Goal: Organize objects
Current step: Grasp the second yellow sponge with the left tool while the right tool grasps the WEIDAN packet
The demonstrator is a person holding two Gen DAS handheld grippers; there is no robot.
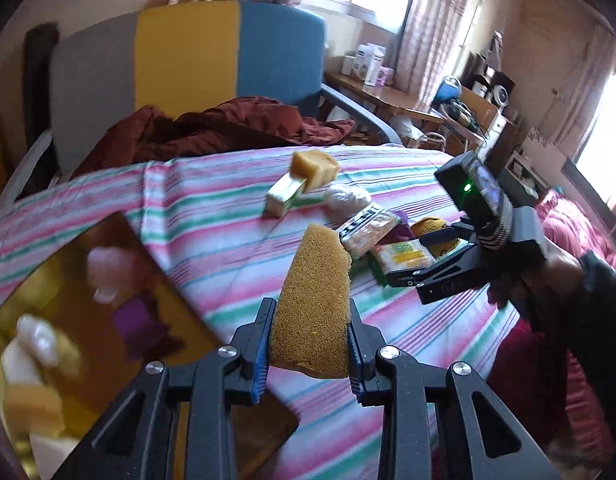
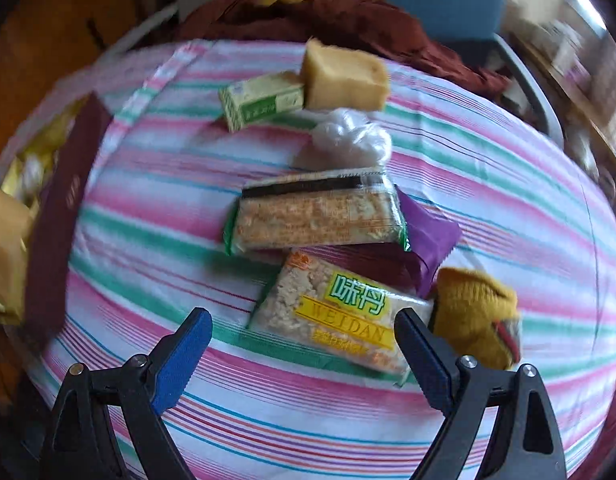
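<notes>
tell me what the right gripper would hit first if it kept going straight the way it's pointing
Most likely the WEIDAN snack packet: the right gripper points steeply down with open jaws straddling its near end, on the striped cloth. Depth is hard to judge; the mustard knit item lies just right.

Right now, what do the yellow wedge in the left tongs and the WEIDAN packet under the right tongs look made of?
Yellow wedge: porous foam sponge, matte, pitted all over; the left tongs pinch it. WEIDAN packet: thin glossy plastic film, partly clear, with a grainy snack visible inside. The right tongs stand open above it.
</notes>
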